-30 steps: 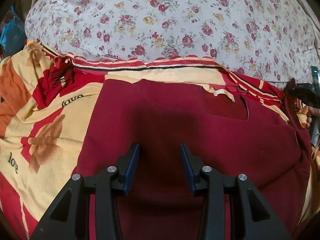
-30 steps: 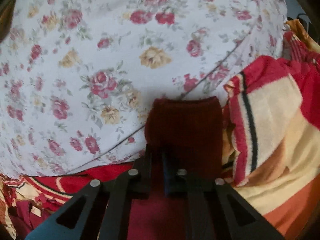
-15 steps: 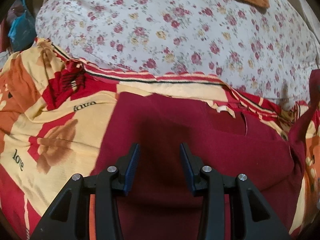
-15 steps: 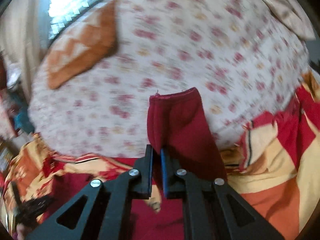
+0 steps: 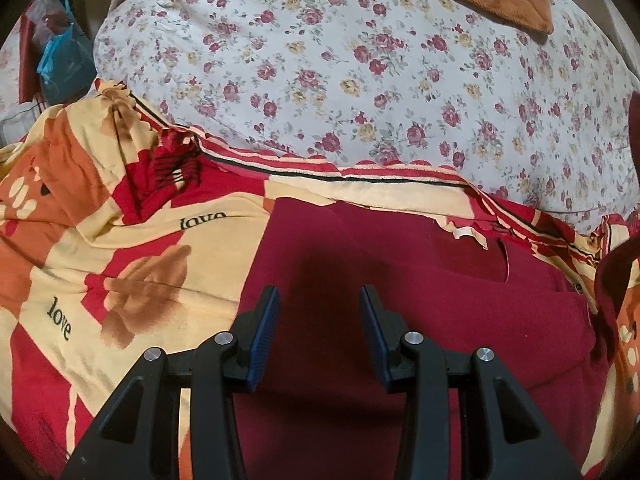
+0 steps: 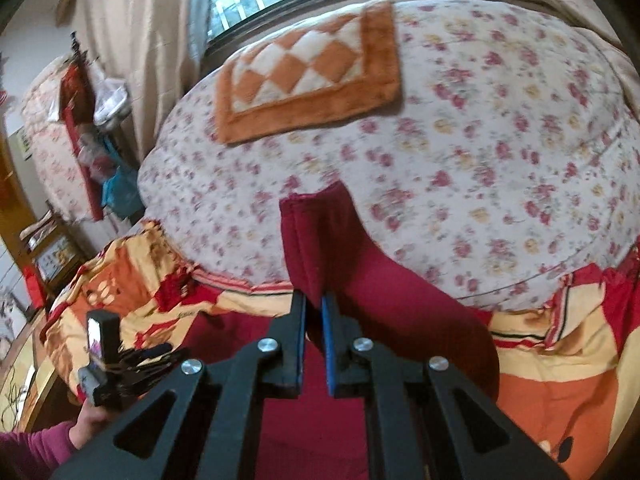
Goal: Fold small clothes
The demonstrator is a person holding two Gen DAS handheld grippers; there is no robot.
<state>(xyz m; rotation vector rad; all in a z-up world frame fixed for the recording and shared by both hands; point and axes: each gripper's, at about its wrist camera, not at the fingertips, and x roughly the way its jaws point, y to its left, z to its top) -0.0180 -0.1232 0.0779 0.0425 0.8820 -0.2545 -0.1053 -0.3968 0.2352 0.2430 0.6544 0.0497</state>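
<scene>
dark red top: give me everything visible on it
The dark red top is a soft knit-looking garment lying mostly flat on the patterned blanket, neck opening and a white label toward the floral quilt. The right claw is shut on its sleeve, lifted clear. The left claw hovers open above its body.

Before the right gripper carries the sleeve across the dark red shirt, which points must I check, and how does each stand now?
1. Right gripper shut on sleeve: ok.
2. Sleeve lifted off the blanket: ok.
3. Left gripper open, holding nothing: ok.
4. Left gripper pins the shirt down: cannot tell.
5. Shirt body lies flat: ok.
6. Landing area on the shirt free of other things: ok.
</scene>
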